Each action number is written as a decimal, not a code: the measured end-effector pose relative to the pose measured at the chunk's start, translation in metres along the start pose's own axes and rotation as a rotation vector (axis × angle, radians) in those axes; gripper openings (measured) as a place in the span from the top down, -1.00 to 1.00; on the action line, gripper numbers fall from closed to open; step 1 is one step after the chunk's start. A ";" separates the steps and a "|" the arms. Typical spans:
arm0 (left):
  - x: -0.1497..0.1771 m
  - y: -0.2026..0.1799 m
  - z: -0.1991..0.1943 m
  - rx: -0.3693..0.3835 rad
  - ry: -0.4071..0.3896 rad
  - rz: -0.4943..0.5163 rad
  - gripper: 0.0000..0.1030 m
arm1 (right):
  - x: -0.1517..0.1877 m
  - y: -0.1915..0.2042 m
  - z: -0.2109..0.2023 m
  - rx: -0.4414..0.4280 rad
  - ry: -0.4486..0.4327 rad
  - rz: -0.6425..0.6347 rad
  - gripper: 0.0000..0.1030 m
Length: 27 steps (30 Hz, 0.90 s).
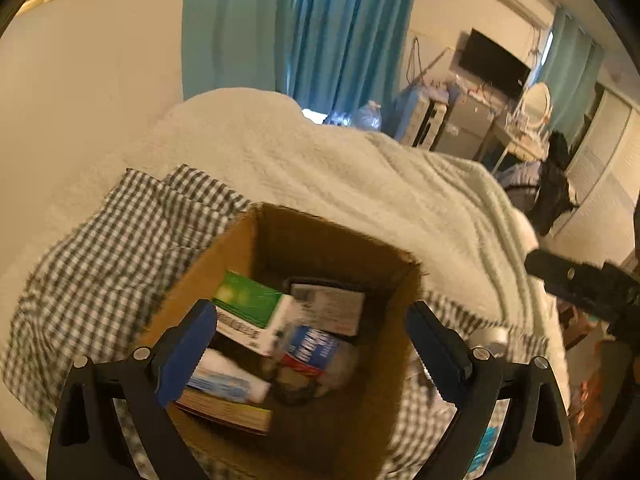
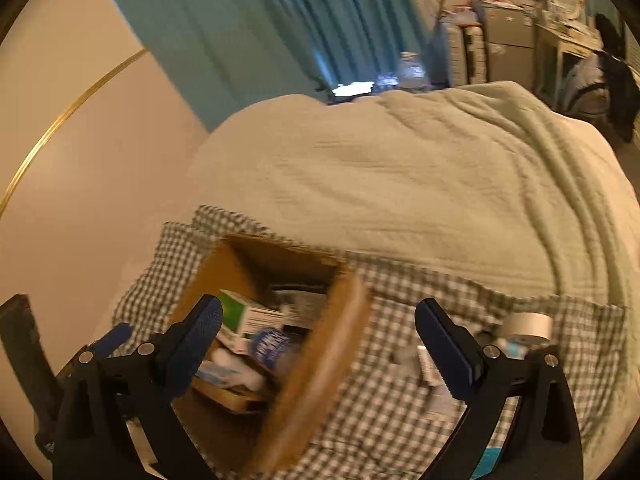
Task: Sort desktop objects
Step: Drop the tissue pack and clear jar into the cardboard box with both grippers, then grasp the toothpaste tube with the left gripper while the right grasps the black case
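An open cardboard box (image 1: pixel 372 408) sits on a checked cloth (image 1: pixel 100 272). Inside lie a green and white carton (image 1: pixel 250 308), a blue-labelled bottle (image 1: pixel 310 350), a white pack (image 1: pixel 228 380), a book (image 1: pixel 224 410) and a dark case with a paper label (image 1: pixel 332 306). My left gripper (image 1: pixel 312 332) is open and empty, above the box. My right gripper (image 2: pixel 318 328) is open and empty, over the box's right wall (image 2: pixel 320 372). A roll of white tape (image 2: pixel 526 326) and small flat items (image 2: pixel 428 368) lie on the cloth to the right of the box.
A white blanket (image 1: pixel 340 168) covers the bed behind the cloth. A cream wall (image 1: pixel 80 80) stands at the left and a teal curtain (image 1: pixel 300 28) behind. The right gripper's dark body (image 1: pixel 584 284) shows at the right edge of the left wrist view.
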<state>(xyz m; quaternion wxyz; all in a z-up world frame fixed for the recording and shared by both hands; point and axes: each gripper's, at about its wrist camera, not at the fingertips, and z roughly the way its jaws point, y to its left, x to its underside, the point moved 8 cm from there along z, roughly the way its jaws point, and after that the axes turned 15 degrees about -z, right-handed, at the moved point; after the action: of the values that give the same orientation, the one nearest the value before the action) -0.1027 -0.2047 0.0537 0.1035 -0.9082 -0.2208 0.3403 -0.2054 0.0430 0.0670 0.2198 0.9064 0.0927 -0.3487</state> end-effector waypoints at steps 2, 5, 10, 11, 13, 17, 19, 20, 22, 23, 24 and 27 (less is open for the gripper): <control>0.008 -0.016 -0.001 0.011 0.005 -0.014 -0.90 | 0.005 -0.021 -0.014 0.042 -0.012 0.004 -0.89; 0.020 -0.044 -0.006 0.031 0.016 0.011 -0.90 | 0.013 -0.054 -0.031 0.096 -0.023 0.003 -0.89; 0.045 -0.093 -0.008 0.021 -0.006 0.156 -0.90 | 0.039 -0.111 -0.046 0.175 0.017 0.024 -0.89; 0.052 -0.101 -0.005 0.018 -0.005 0.179 -0.90 | 0.044 -0.120 -0.048 0.191 0.030 0.021 -0.89; 0.067 -0.114 0.006 0.016 0.011 0.200 -0.90 | 0.060 -0.140 -0.048 0.227 0.071 0.005 -0.89; 0.103 -0.130 0.044 0.009 0.075 0.193 -0.90 | 0.085 -0.177 -0.041 0.266 0.128 0.021 -0.89; 0.126 -0.135 0.071 -0.008 0.125 0.189 -0.90 | 0.100 -0.194 -0.031 0.271 0.176 0.046 -0.89; 0.138 -0.136 0.086 -0.014 0.158 0.181 -0.90 | 0.106 -0.201 -0.027 0.263 0.190 0.062 -0.89; 0.155 -0.139 0.109 -0.038 0.197 0.168 -0.90 | 0.116 -0.214 -0.015 0.250 0.217 0.096 -0.89; 0.164 -0.140 0.122 -0.054 0.219 0.161 -0.90 | 0.121 -0.219 -0.010 0.246 0.230 0.108 -0.89; 0.171 -0.141 0.129 -0.058 0.233 0.153 -0.90 | 0.125 -0.224 -0.005 0.240 0.242 0.119 -0.89; 0.184 -0.141 0.156 -0.068 0.269 0.129 -0.90 | 0.141 -0.232 0.018 0.222 0.290 0.133 -0.89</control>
<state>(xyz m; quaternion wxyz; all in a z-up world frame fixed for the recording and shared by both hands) -0.1296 0.0117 -0.1208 0.0789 -0.9608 -0.1576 0.2139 -0.1866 0.2420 -0.1173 0.1256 0.9699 0.0240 -0.2073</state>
